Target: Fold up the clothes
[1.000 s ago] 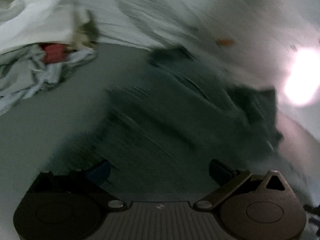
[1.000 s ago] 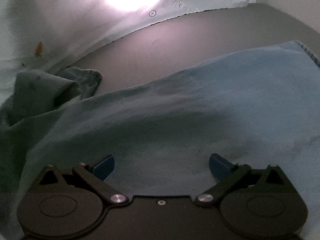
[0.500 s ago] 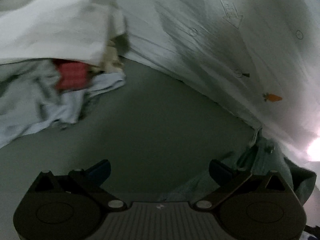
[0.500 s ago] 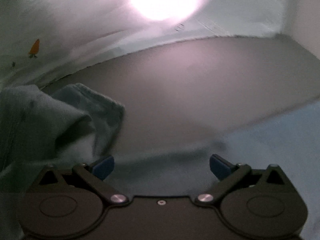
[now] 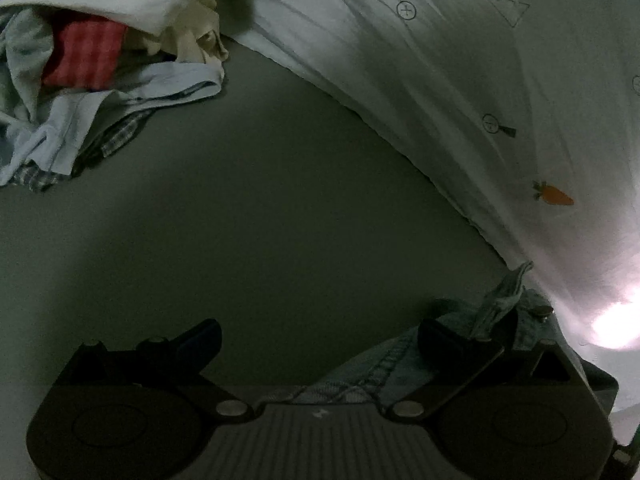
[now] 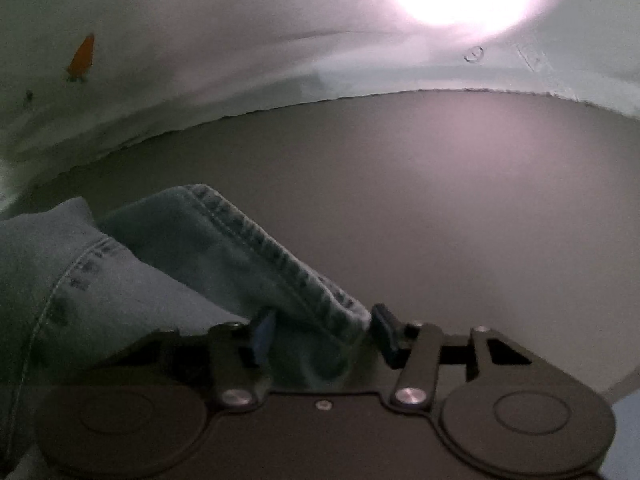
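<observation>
Since the earlier frames the right hand-held gripper (image 6: 320,334) has narrowed from wide apart onto a stitched hem of the denim garment (image 6: 168,264), while the left camera, which a second ago looked across a broad dark spread of that cloth, now sees mostly bare grey surface (image 5: 260,220).

As things stand, the right one has the folded denim edge bunched between its two blue-padded fingers, which are drawn close around it and look to be pinching it. The left hand-held gripper (image 5: 318,338) has its fingers wide apart with nothing between them; the denim's seamed edge (image 5: 384,364) lies under and just beside its right finger, with a small tab and what looks like a metal rivet or button near it.

By my reading this is the step of taking hold of an edge before the denim is lifted or carried over. Next the left one would need to shift toward that seam and close on it, so both ends of the edge move together and the fold lands square.

A heap of other clothes (image 5: 92,80), with a red checked piece among pale blue ones, sits well apart at the far left. The white printed sheet (image 5: 460,92) behind bears small orange carrots, circled plus marks and an arrow with lettering too distorted to read; no brand is legible
</observation>
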`<state>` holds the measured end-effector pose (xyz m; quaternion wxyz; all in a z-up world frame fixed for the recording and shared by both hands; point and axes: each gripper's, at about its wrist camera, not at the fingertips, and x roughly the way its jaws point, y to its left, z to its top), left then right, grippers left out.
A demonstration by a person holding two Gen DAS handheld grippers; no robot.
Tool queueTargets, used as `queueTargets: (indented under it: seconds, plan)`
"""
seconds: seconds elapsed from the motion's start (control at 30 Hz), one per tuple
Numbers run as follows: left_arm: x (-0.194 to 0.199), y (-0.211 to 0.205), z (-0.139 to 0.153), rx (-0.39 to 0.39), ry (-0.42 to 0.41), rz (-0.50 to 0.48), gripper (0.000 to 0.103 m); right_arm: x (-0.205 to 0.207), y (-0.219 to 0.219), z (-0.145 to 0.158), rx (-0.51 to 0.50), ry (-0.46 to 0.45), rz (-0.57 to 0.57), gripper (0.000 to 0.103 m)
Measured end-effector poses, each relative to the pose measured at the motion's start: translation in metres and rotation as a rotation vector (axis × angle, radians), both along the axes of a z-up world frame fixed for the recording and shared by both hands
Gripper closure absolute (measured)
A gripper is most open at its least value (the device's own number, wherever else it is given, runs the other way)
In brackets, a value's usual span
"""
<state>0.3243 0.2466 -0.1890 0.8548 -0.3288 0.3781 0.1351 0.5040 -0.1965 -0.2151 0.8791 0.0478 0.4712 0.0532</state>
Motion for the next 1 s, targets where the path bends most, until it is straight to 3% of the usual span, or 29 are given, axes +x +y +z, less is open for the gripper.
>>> queueTargets:
  seconds: [0.03, 0.1, 0.23, 0.33, 0.47, 0.67, 0.77, 0.83, 0.9, 1.0]
  plan:
    - [0.0, -0.002, 0.001, 0.012, 0.002, 0.003, 0.0, 0.0, -0.001, 0.002, 0.003, -0.007, 0.0, 0.076]
    - [0.0, -0.003, 0.002, 0.018, 0.008, 0.009, 0.0, 0.001, -0.009, 0.008, 0.066, -0.008, -0.015, 0.089]
    - [0.0, -0.006, 0.002, 0.057, 0.04, 0.017, 0.0, -0.008, -0.023, 0.03, 0.23, -0.1, -0.05, 0.091]
    - [0.0, -0.019, 0.007, 0.16, 0.078, 0.008, 0.0, -0.027, -0.018, 0.071, 0.244, -0.274, 0.017, 0.092]
    - [0.001, -0.028, 0.013, 0.229, 0.102, -0.006, 0.0, -0.05, -0.015, 0.123, 0.254, -0.448, 0.056, 0.093]
    - [0.0, -0.04, 0.019, 0.316, 0.121, -0.039, 0.0, -0.086, -0.066, 0.2, 0.302, -0.741, -0.113, 0.093]
    - [-0.001, -0.042, 0.017, 0.302, 0.12, -0.026, 0.0, -0.105, -0.1, 0.221, 0.153, -0.854, -0.245, 0.093]
    - [-0.001, -0.043, 0.016, 0.288, 0.12, -0.015, 0.0, -0.112, -0.119, 0.219, 0.025, -0.837, -0.345, 0.092]
    - [0.0, -0.041, 0.017, 0.283, 0.121, -0.02, 0.0, -0.108, -0.138, 0.196, -0.052, -0.672, -0.416, 0.09]
    - [0.001, -0.041, 0.022, 0.305, 0.115, -0.042, 0.0, -0.101, -0.15, 0.139, -0.22, -0.374, -0.465, 0.071]
